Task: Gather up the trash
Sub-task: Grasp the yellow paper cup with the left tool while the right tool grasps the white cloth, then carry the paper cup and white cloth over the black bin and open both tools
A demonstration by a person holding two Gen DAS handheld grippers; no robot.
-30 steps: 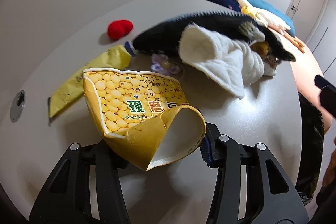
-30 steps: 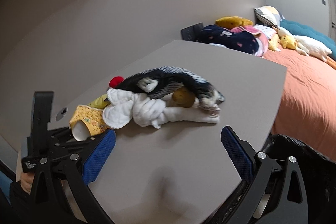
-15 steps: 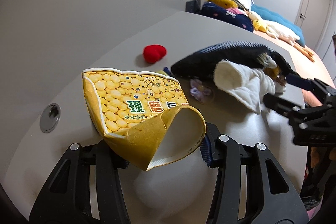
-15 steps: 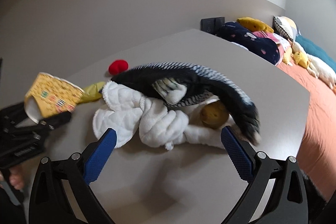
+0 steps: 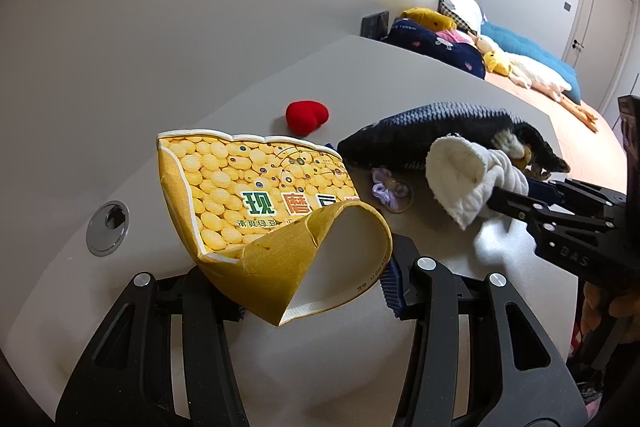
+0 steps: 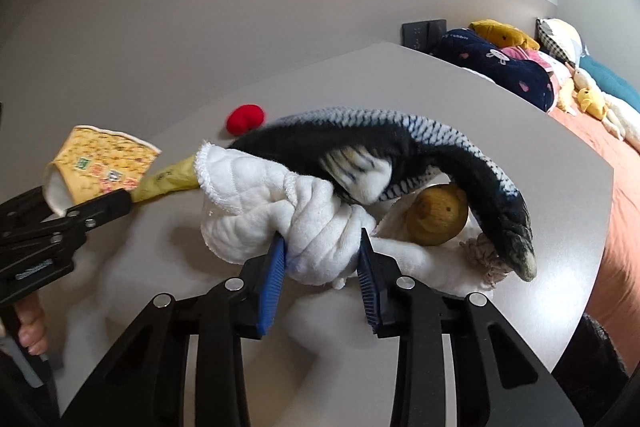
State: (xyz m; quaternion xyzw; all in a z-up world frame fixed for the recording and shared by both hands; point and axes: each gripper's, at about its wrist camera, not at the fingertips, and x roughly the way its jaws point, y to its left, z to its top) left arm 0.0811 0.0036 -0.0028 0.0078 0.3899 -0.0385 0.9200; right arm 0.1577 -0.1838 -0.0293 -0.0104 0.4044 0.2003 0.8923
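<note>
My left gripper (image 5: 314,285) is shut on a crushed yellow paper cup (image 5: 260,203) printed with soybeans and holds it above the grey table (image 5: 248,107); the cup also shows in the right wrist view (image 6: 100,163). My right gripper (image 6: 322,267) is shut on a bunched white cloth (image 6: 316,239) that lies under a dark plush fish (image 6: 380,147). The cloth (image 5: 464,171) and fish (image 5: 440,131) also show in the left wrist view. A yellow wrapper (image 6: 168,177) lies on the table behind the cup.
A red plush heart (image 5: 306,115), a purple scrunchie (image 5: 386,189) and a brown round toy (image 6: 438,213) lie on the table. A cable grommet (image 5: 108,227) sits at the left. A bed (image 6: 624,163) with pillows and plush toys stands to the right.
My right gripper moved in and closed on the white cloth. My left gripper lifted the cup higher and drew it back from the pile.
</note>
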